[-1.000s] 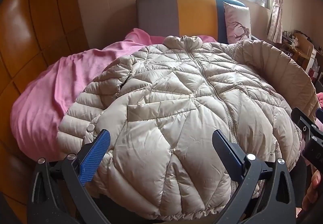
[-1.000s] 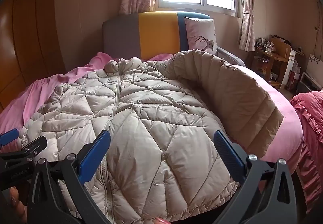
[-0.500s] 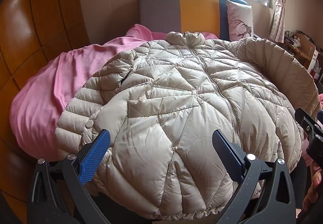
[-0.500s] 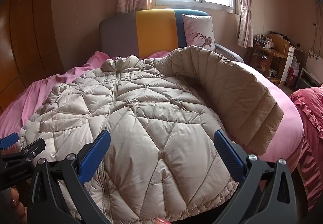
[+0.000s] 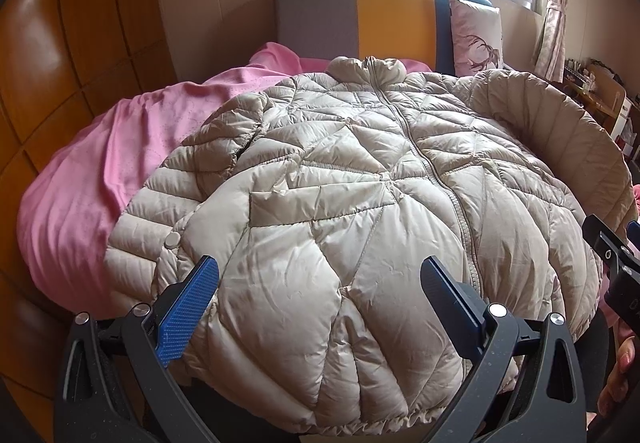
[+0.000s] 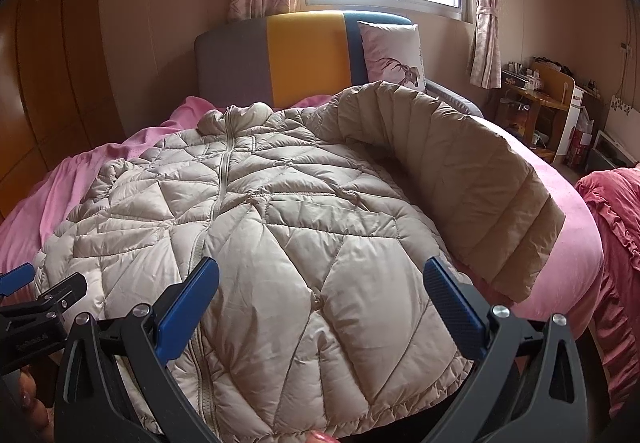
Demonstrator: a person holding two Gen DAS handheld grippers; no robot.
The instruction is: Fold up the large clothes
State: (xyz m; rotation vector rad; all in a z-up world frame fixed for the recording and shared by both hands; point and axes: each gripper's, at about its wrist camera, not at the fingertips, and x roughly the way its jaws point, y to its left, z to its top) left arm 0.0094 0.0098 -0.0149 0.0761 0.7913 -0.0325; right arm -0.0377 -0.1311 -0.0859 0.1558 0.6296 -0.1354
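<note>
Beige quilted jacket (image 5: 344, 211) lies just beyond both spread tools.

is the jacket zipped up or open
Zipped: the jacket lies front up and its zipper runs closed up to the collar.

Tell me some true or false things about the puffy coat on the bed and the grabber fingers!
1. The puffy coat lies front-up, zipped shut. True.
2. The left gripper is squeezing the coat's hem. False: its fingers are spread wide, holding nothing.
3. The right gripper is open too. True.
4. The blanket under the coat is green. False: it is pink.
5. Both sleeves are tucked in tight. False: the one sleeve sticks out over the bed.
</note>
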